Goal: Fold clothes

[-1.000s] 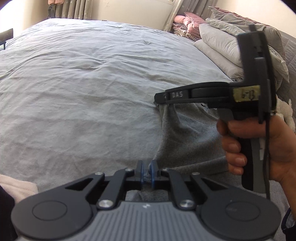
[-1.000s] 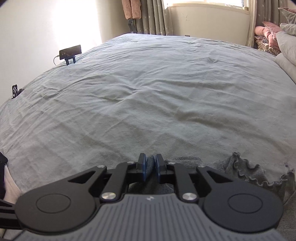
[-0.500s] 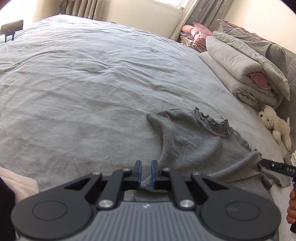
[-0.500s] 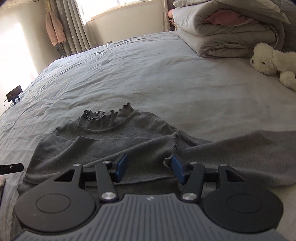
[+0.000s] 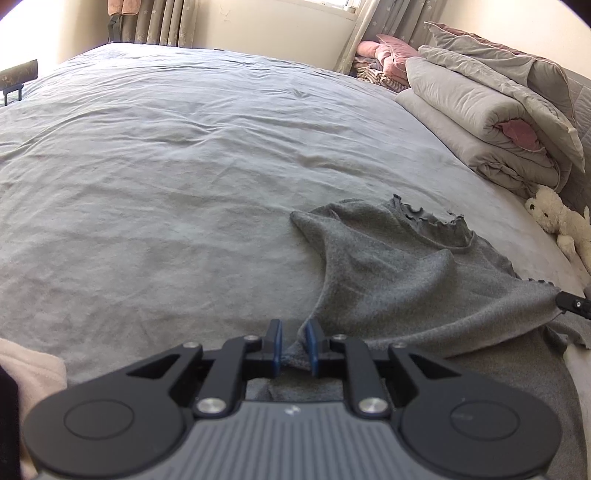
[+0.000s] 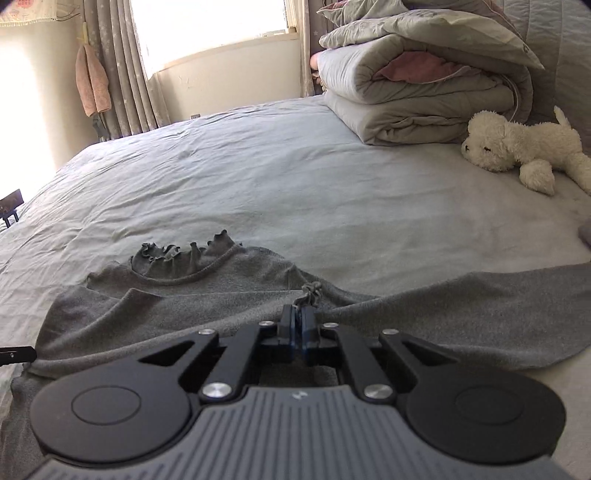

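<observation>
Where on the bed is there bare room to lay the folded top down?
The wide bedsheet left of the gray top and beyond it toward the curtains lies bare. A smaller bare strip runs between the top's ruffled collar and the folded duvets. Crowded: the stuffed dog by the duvets.

Right gripper (image 6: 297, 320) fingers now pinched onto the grey top (image 6: 229, 314); left gripper (image 5: 294, 341) perhaps wider.

No words, brand names, labels or numbers can be read in either wrist view at this moment.
</observation>
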A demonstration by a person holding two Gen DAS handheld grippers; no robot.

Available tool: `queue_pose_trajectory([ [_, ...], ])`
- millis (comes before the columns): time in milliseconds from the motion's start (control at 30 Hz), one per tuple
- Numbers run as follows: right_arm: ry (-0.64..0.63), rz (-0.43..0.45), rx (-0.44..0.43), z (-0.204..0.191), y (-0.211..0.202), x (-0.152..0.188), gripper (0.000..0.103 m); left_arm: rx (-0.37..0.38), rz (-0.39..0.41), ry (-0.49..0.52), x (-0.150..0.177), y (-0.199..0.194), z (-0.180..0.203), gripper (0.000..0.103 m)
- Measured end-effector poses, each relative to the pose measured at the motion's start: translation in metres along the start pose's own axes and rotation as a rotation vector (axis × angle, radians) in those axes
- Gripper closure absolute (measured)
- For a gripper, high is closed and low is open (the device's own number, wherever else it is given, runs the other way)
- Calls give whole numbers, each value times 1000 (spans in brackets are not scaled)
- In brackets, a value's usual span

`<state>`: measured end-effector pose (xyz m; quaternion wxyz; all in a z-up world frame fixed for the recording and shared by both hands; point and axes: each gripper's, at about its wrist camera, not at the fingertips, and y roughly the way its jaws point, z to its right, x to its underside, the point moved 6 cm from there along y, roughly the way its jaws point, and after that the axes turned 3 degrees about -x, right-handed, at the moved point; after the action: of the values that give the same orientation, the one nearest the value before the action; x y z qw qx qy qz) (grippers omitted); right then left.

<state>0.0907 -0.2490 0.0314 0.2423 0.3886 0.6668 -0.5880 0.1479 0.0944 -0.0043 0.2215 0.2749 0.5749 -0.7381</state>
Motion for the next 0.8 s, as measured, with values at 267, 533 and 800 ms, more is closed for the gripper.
queue_pose_trajectory([
  [267,79,-169,24,13,0,33,99,-10,-2,9,0,-1,-1,84],
  [533,-49,-244,16,4,5,44,99,4,-14,-7,-2,-3,-6,85],
  [800,-138,-124,-20,-6,-12,32,87,-61,18,20,-6,-9,-12,86],
])
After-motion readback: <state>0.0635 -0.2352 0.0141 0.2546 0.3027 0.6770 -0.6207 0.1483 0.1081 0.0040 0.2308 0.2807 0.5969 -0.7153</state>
